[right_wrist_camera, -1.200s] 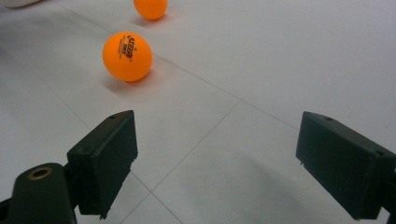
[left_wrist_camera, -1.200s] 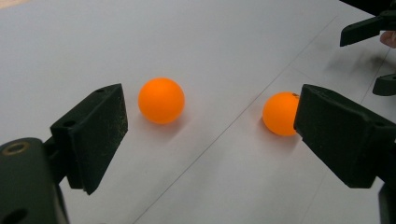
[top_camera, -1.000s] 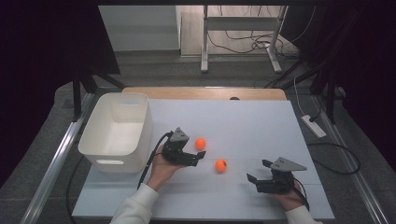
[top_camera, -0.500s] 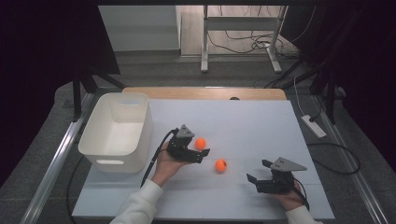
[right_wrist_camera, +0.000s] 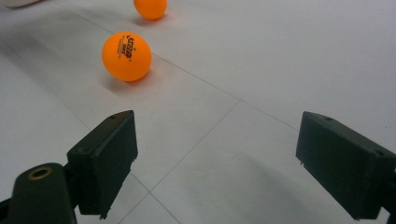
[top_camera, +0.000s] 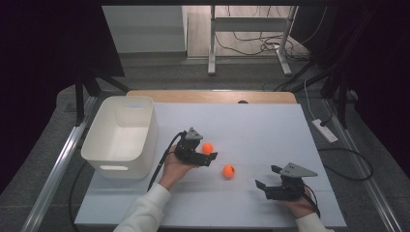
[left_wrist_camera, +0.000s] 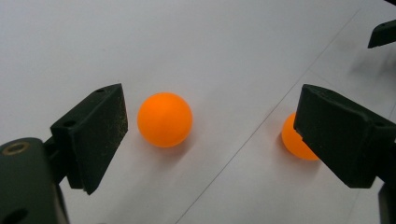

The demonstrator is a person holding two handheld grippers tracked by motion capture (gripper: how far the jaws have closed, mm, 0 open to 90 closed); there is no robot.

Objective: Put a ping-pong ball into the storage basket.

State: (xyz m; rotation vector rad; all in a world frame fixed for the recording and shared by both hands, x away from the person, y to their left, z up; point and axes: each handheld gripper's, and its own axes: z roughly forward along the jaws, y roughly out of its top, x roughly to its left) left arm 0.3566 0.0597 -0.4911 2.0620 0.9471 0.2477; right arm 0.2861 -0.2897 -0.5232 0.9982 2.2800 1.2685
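Note:
Two orange balls lie on the white table. One ball (top_camera: 207, 148) (left_wrist_camera: 165, 119) sits between the wide-apart jaws of my left gripper (top_camera: 211, 151) (left_wrist_camera: 205, 135), which is open and not touching it. The second ball (top_camera: 228, 171) (left_wrist_camera: 295, 140) (right_wrist_camera: 126, 56) rests further right, partly hidden behind the left gripper's right jaw in the left gripper view. My right gripper (top_camera: 267, 179) (right_wrist_camera: 229, 158) is open near the table's front right, with nothing between its jaws. It points toward the second ball, and the first ball (right_wrist_camera: 150, 8) lies beyond.
A white plastic bin (top_camera: 123, 135) stands on the left part of the table (top_camera: 270, 130). A wooden strip runs along the table's far edge. Cables trail from both grippers; a power strip (top_camera: 325, 130) lies on the floor at right.
My left gripper has moved forward and right, so its open jaws now stand on either side of the first ball. The right gripper and both balls stay where they were.

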